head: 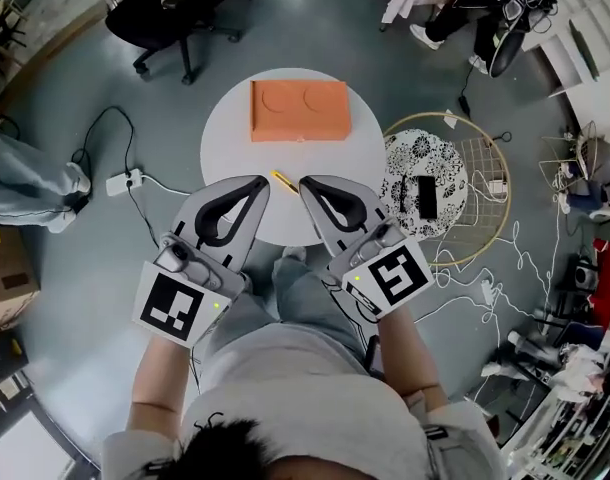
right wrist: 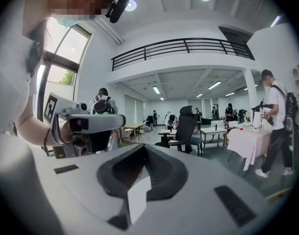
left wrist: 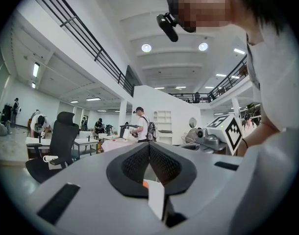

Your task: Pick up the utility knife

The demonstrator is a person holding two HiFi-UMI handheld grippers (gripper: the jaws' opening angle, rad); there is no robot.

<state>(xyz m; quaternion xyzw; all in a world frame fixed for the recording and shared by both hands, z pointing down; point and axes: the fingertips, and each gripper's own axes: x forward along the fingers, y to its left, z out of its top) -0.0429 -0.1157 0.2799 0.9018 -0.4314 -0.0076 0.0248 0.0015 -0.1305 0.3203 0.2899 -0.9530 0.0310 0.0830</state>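
Yellow knife [head: 284,182]: on the round white table [head: 225,153], near the orange box [head: 299,110].
Left gripper [head: 259,181]: closed, empty.
Right gripper [head: 306,183]: closed, empty.
Floor [head: 105,263]: grey, with cables [head: 97,128].

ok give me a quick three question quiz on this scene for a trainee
1. True or false: the utility knife lies on the round white table, between the tips of the left gripper and the right gripper.
2. Multiple choice: the two grippers are A) both shut and empty, B) both wide open, C) left shut on the knife, right open.
3. Fill in: the flat block on the table's far side from the person is ___ in colour.

Key: 1 true; 2 A; 3 orange.
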